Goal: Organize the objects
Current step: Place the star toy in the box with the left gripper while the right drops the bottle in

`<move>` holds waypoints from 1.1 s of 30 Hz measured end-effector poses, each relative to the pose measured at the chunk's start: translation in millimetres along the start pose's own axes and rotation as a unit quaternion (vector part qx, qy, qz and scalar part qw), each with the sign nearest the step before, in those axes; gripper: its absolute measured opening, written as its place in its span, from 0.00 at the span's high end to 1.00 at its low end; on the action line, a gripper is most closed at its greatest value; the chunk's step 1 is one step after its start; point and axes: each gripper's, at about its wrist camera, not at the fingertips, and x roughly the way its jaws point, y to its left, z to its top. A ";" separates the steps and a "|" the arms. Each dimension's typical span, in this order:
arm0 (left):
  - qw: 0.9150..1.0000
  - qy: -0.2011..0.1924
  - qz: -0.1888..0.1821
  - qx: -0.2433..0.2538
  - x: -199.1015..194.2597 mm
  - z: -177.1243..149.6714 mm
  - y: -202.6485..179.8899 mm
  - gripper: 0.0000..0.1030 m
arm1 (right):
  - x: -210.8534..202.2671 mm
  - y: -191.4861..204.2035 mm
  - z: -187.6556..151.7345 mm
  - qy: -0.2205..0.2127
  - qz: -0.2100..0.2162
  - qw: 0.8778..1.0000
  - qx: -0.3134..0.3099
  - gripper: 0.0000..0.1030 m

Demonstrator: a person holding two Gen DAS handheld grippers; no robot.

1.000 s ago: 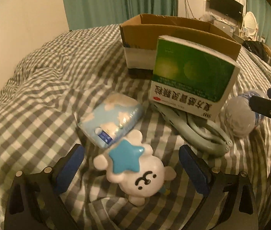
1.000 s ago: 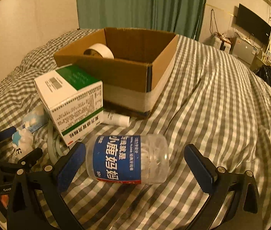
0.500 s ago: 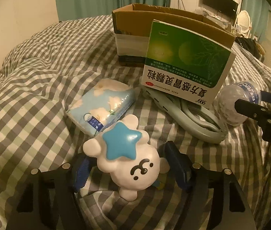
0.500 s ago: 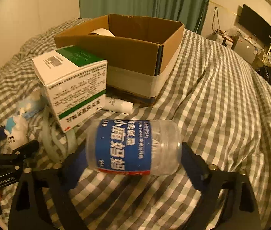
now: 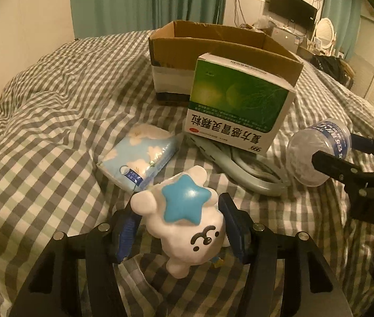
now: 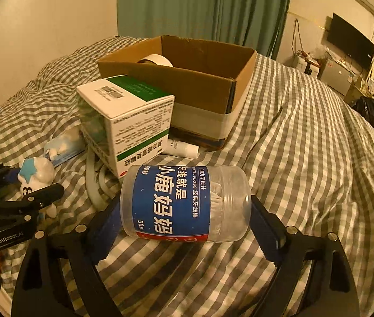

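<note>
Your left claw [image 5: 180, 229] is clamped on the white star toy [image 5: 184, 219]; your right claw [image 6: 185, 223] grips the floss jar [image 6: 184, 203] sideways above the bed [image 6: 305, 145].

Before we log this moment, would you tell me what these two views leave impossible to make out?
- Cardboard box floor: left wrist view, hidden by its near wall; right wrist view shows only a tape roll top.
- Small white tube: right wrist view, mostly behind the medicine box; label too small.
- Grey looped object: far part under the medicine box, so unidentifiable.
- Toy underside: left wrist view, hidden between the left tongs.
</note>
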 end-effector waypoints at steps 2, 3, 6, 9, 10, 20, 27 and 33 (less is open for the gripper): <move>1.000 -0.009 0.000 0.001 -4.9 3.6 0.4 0.42 | -5.0 0.1 1.5 -0.005 0.002 1.000 0.000 0.14; 1.000 -0.016 0.001 0.001 -7.4 6.7 1.0 0.42 | -7.6 0.2 1.8 -0.007 0.001 1.000 -0.001 0.14; 0.999 -0.038 0.001 0.004 -15.1 23.5 1.2 0.42 | -15.7 -1.1 6.9 -0.013 0.007 1.000 0.001 0.14; 0.998 -0.055 -0.003 0.007 -18.8 48.6 3.3 0.42 | -25.4 -7.5 20.8 -0.024 0.018 1.000 0.008 0.14; 0.998 -0.058 -0.005 0.004 -18.3 58.9 5.7 0.42 | -28.1 -8.0 24.1 -0.029 0.017 0.999 0.009 0.14; 0.993 -0.120 -0.016 0.012 -23.6 155.9 5.4 0.42 | -60.0 -24.9 109.9 -0.110 0.003 0.994 0.002 0.14; 0.991 -0.128 -0.027 0.031 12.2 213.6 -2.0 0.42 | -28.9 -36.8 169.0 -0.131 -0.002 0.991 0.005 0.14; 0.990 -0.125 -0.017 0.061 60.2 258.8 -11.7 0.42 | 17.2 -52.8 206.7 -0.129 -0.025 0.991 -0.013 0.14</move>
